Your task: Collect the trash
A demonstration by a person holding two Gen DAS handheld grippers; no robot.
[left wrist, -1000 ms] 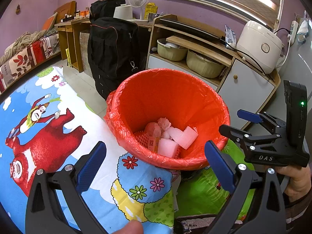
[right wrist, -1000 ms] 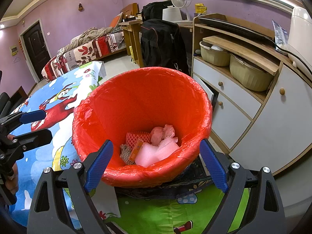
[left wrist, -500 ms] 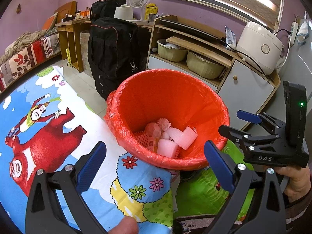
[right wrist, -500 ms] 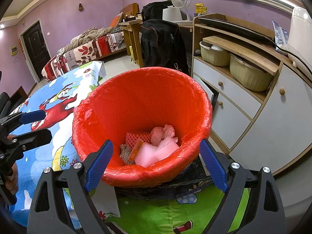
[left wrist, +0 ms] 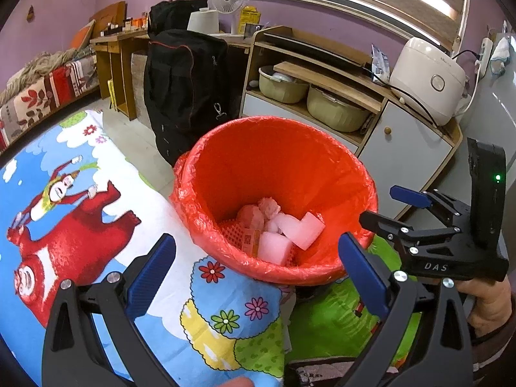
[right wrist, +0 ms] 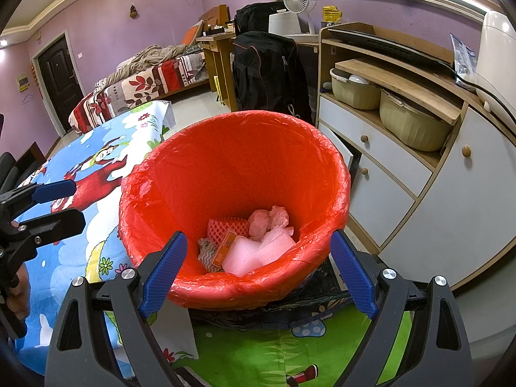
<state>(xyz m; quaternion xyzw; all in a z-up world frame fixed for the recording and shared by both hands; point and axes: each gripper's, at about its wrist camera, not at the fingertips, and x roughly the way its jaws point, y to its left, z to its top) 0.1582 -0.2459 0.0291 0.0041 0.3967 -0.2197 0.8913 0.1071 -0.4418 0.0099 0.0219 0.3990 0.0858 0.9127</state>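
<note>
I am holding my left gripper [left wrist: 256, 269] and right gripper [right wrist: 256, 269] with jaws spread wide and gripping nothing, both tilting down toward the red-lined trash bin [right wrist: 232, 287]. The bin is standing between the cartoon-print table cover [left wrist: 96, 225] on the left and the white cabinet [right wrist: 451, 209] on the right. Pink foam blocks [right wrist: 258, 251], crumpled wrappers and a small orange box [right wrist: 224, 247] are lying at its bottom.

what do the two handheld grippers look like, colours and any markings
Both the left gripper and right gripper are black frames with silver screw heads and two fingers faced with textured blue pads. Seen from the left camera, the right gripper's body carries white "DAS" lettering and a lit green indicator light.
</note>
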